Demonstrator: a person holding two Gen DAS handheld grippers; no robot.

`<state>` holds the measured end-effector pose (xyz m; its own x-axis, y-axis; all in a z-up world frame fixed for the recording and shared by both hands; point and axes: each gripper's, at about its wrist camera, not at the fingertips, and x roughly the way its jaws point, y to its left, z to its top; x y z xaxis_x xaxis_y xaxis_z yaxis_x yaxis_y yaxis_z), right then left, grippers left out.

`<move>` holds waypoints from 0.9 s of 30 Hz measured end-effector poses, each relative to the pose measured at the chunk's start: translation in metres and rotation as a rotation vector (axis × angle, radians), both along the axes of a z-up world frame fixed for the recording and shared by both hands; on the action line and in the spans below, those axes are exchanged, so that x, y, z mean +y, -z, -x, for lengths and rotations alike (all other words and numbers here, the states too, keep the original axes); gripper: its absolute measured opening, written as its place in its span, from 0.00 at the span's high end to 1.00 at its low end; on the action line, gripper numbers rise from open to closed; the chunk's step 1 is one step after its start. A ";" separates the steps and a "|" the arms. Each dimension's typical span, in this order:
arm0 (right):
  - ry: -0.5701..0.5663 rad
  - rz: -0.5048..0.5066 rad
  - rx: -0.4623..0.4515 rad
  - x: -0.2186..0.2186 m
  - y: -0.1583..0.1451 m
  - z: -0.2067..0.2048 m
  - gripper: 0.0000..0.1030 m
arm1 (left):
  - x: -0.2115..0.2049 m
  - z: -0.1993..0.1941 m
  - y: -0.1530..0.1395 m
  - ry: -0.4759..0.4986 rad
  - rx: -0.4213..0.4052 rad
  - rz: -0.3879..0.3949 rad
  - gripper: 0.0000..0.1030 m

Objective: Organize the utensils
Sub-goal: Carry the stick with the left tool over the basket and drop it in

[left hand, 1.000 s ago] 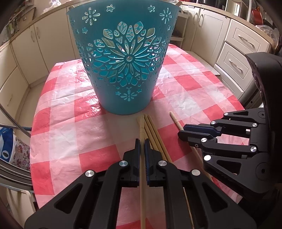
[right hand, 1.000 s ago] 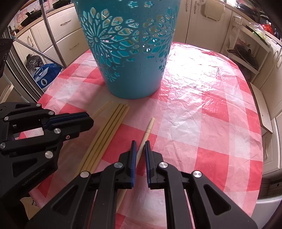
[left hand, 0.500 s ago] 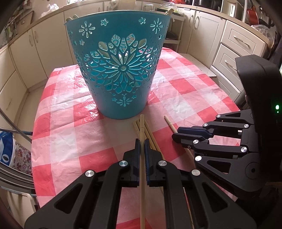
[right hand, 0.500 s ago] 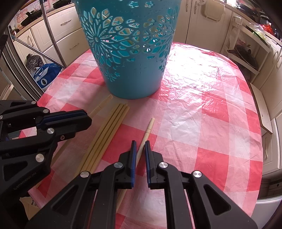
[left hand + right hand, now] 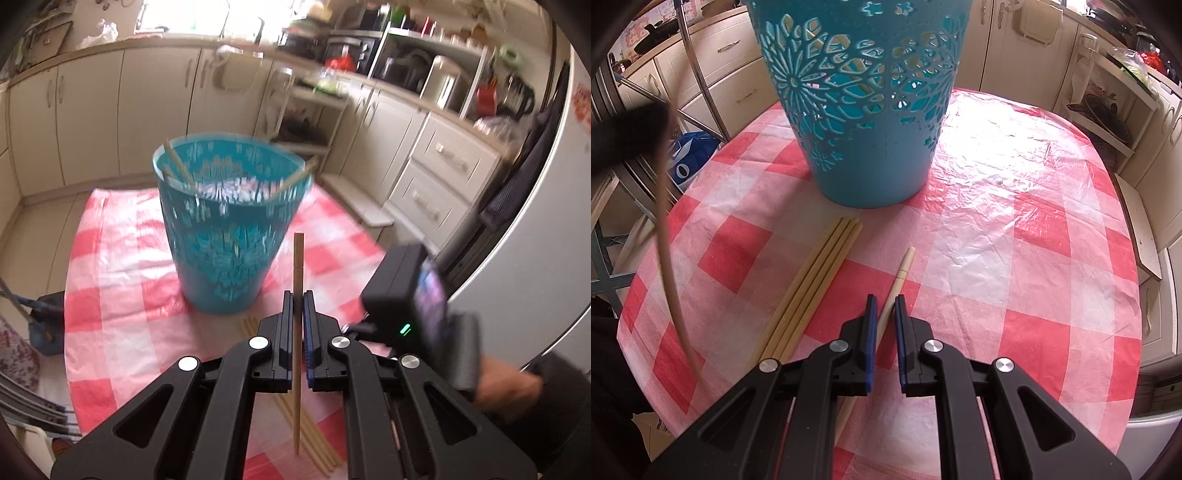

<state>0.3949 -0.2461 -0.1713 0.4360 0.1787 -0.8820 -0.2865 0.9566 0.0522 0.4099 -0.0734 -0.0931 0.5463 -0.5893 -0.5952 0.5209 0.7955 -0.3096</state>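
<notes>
left gripper (image 5: 298, 321) jaws clamping chopstick (image 5: 297, 266), teal basket (image 5: 225, 236) behind

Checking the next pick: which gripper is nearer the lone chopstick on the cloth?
Right. The right gripper straddles the lone chopstick; the left gripper is raised, gripping another chopstick.

The basket (image 5: 864, 110) is smooth turquoise plastic with cut-out flowers. The chopsticks (image 5: 812, 284) look like pale matt wood, perhaps bamboo. A crinkled, glossy checked plastic cover (image 5: 1015, 258) lies over the counter.
</notes>
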 end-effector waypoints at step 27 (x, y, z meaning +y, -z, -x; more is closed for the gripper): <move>-0.003 -0.008 0.002 -0.002 -0.002 0.001 0.90 | 0.059 -0.030 -0.159 -0.203 -0.287 0.187 0.95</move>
<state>0.3942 -0.2485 -0.1697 0.4339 0.1871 -0.8813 -0.2893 0.9553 0.0604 0.4397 -0.0145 0.0660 0.7915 -0.5358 -0.2942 0.4449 0.8350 -0.3238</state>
